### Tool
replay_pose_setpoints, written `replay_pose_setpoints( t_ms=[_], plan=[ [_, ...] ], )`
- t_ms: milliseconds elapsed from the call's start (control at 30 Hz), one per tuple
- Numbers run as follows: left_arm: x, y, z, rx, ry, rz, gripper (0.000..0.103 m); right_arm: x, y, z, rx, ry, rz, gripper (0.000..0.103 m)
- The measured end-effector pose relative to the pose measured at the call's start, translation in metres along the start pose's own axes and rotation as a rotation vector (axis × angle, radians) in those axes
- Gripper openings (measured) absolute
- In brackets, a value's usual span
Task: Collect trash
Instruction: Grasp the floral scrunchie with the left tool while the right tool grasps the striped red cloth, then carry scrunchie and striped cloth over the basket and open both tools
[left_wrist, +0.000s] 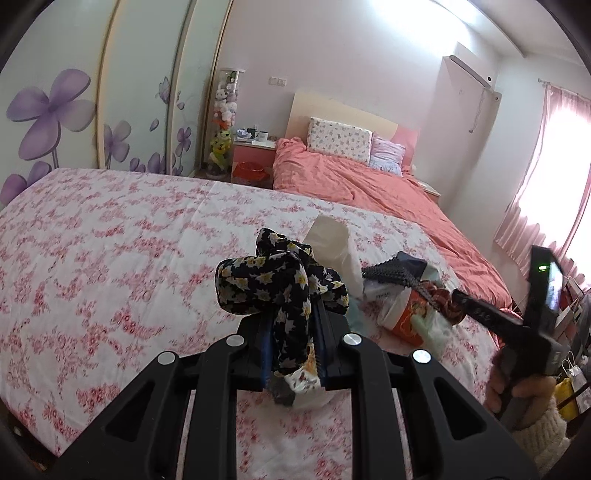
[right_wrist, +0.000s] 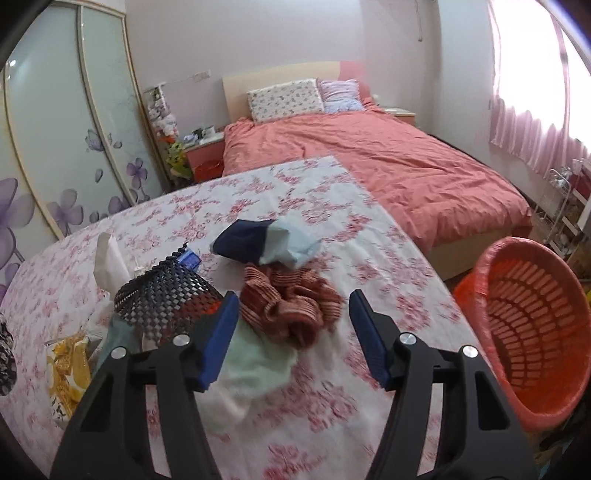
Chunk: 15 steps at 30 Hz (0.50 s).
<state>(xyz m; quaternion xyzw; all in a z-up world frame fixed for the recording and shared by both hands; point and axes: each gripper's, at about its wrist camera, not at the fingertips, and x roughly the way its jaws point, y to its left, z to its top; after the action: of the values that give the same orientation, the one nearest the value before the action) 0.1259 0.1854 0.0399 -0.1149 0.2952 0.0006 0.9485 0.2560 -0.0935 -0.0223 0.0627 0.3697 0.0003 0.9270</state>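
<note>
Left tongs (left_wrist: 291, 332) are clenched on a floral cloth (left_wrist: 280, 284), lifted clear of the bedspread (left_wrist: 110, 240); that item looks ready to carry to a bin. Beyond lie more scraps, with the right tongs reaching in over them.

Right tongs (right_wrist: 291, 328) stand released, nothing between the pads, just short of a striped rag (right_wrist: 291, 306) on the bedspread. Next move, I judge: advance, straddle it, close. A red basket (right_wrist: 535, 332) waits well to the right.

Your left gripper (left_wrist: 291, 325) and right gripper (right_wrist: 293, 332) have black linkage arms with round silver screws and blue finger pads (right_wrist: 218, 339). At lower right, your hand (left_wrist: 524, 391) wears a cream knitted cuff (left_wrist: 539, 439).
</note>
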Motion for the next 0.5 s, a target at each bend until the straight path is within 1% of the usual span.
replay_pose_setpoints(
  t_ms=[67,100,133,167,200,267,367,500],
  plan=[
    [0.003,-0.003,0.002,-0.001,0.004,-0.006,0.018,0.014,0.001,-0.001,-0.012,0.04,-0.014,0.062],
    [0.004,-0.004,0.002,-0.001,0.006,-0.008,0.018,0.018,0.001,-0.003,-0.014,0.054,-0.019,0.06],
    [0.006,-0.006,0.003,0.001,0.009,-0.01,0.018,0.021,-0.001,-0.005,-0.014,0.066,-0.016,0.051],
    [0.007,-0.007,0.002,0.002,0.011,-0.011,0.018,0.023,-0.004,-0.007,-0.013,0.079,-0.004,0.036],
    [0.008,-0.009,0.002,0.005,0.016,-0.012,0.018,0.023,-0.005,-0.008,-0.012,0.084,-0.003,0.03],
    [0.01,-0.011,0.001,0.008,0.02,-0.015,0.018,0.017,-0.011,-0.01,-0.006,0.073,0.009,0.023],
    [0.012,-0.017,0.0,0.011,0.027,-0.023,0.018,0.004,-0.018,-0.012,-0.002,0.043,0.014,0.019],
    [0.012,-0.027,-0.001,0.023,0.032,-0.043,0.018,-0.023,-0.034,-0.014,0.024,-0.011,0.033,0.018]
  ],
)
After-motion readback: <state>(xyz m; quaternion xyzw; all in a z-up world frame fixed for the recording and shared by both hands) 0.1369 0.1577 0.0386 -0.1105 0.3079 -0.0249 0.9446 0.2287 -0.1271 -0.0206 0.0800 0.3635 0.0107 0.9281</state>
